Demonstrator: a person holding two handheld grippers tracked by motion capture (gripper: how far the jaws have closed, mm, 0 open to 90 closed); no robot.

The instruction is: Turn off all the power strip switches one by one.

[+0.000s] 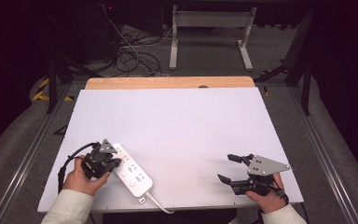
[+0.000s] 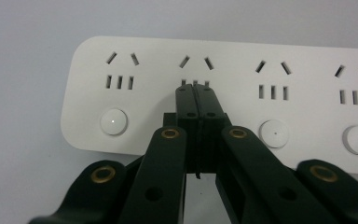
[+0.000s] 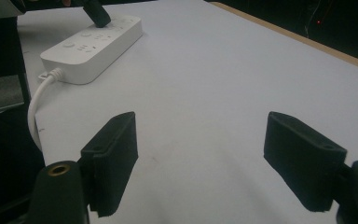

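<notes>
The left tongs (image 2: 195, 95) are shut tight, jaws pressed flat together with nothing between them, and their joined tip sits right down on the white power strip (image 1: 131, 171), at the second bank of sockets from the end in the left gripper view. That puts the step at a press on that bank's round switch button: the neighbouring buttons (image 2: 113, 122) show plainly to either side, while this one lies hidden under the tongs, so I cannot tell whether the tip is on it or just beyond it by the socket slots. The strip lies near the front left corner of the table (image 1: 191, 121), angled, its white cord (image 1: 161, 205) running off the near edge. Next move, by my reckoning, calls for a short, straight push down without skidding across the smooth plastic, then a clean lift. Over on the other side, the right tongs (image 1: 229, 167) hover wide open and empty, low above the bare table, well apart from the strip. Nothing stands in the way on the table; the only snag I'd watch is the light strip sliding under a slanted push.
</notes>
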